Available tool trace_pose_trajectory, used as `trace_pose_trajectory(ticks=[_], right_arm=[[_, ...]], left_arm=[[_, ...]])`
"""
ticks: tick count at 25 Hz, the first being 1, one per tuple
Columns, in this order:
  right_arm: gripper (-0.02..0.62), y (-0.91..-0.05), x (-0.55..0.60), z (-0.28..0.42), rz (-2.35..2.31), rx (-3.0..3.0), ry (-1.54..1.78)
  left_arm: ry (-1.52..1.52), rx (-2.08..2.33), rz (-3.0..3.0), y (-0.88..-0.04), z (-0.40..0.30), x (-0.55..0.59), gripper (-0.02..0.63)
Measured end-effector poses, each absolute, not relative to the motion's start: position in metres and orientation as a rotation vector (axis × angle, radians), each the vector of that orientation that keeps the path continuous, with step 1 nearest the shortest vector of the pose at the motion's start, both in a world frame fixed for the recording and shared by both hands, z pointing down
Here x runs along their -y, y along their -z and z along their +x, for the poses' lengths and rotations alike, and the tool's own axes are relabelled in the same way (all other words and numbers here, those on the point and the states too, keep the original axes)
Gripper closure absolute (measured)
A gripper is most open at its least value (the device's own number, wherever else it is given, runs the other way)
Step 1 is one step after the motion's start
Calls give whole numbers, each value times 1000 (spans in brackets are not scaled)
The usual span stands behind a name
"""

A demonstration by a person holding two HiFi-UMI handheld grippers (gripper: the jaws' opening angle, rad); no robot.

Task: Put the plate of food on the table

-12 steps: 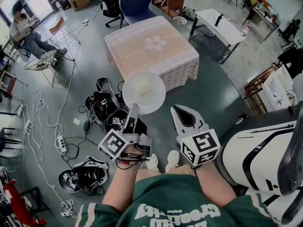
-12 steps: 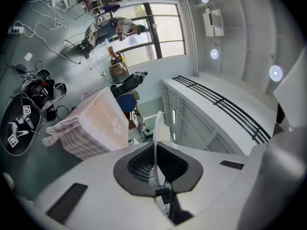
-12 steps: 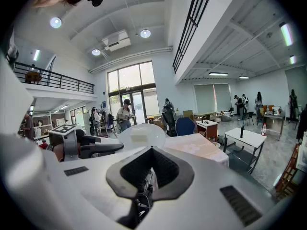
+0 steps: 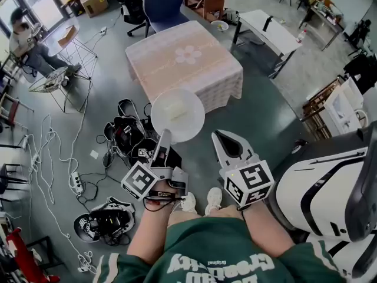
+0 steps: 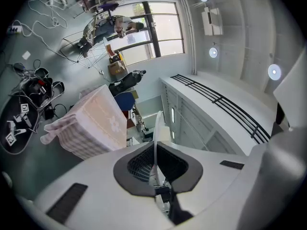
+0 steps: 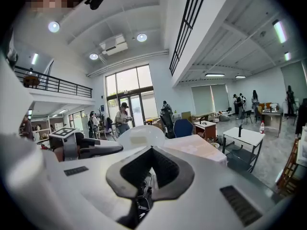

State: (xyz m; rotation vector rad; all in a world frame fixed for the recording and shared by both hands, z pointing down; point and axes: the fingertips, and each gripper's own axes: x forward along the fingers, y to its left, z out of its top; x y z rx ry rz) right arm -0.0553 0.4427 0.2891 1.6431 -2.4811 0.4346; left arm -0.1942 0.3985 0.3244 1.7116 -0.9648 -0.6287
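**Plate held at the rim, short of the table**

The left hand-held gripper (image 4: 164, 135) pinches the near rim of a round white plate (image 4: 178, 115). In the left gripper view that rim (image 5: 156, 131) runs edge-on as a thin white line between jaws pressed onto it. A pale, squarish piece of food (image 4: 175, 109) lies near the middle of the plate. The plate hangs over the grey floor (image 4: 106, 93). In the head view it sits just below the near edge of the table (image 4: 185, 58), with nothing under it.

The table is square and draped in a pink checked cloth with a flower motif (image 4: 188, 54) at its centre. Its top carries nothing else.

The right hand-held gripper (image 4: 220, 138) is just beside the plate's right side and apart from it. Its jaws are pressed together with nothing between them, as the right gripper view shows (image 6: 149, 150). That view also shows the plate (image 6: 141, 135) and the left gripper beyond the jaws, with the table further off.

A blue chair (image 4: 162, 2) stands behind the table, and a white side table (image 4: 268, 31) is off to its right. Black bags and gear (image 4: 126, 131) and tangled cables (image 4: 44, 158) lie on the floor to the left of the plate. A seated person (image 4: 26, 40) is at the far left.
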Motion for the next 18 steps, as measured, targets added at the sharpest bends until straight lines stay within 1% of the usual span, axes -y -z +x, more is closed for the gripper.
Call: trace_pose_trajectory(ticks=[6, 10, 14, 18], right_arm=[[581, -288, -441, -37, 1645, 2475, -422], [580, -291, -438, -22, 1637, 2487, -428], [581, -292, -435, -7, 1626, 2494, -435], [580, -293, -432, 6, 1614, 2509, -437]], left_arm=[[613, 968, 1713, -323, -175, -396, 588], [543, 1035, 1727, -331, -167, -394, 588], [622, 980, 1736, -318, -147, -389, 588], [633, 985, 1757, -317, -134, -388, 588]])
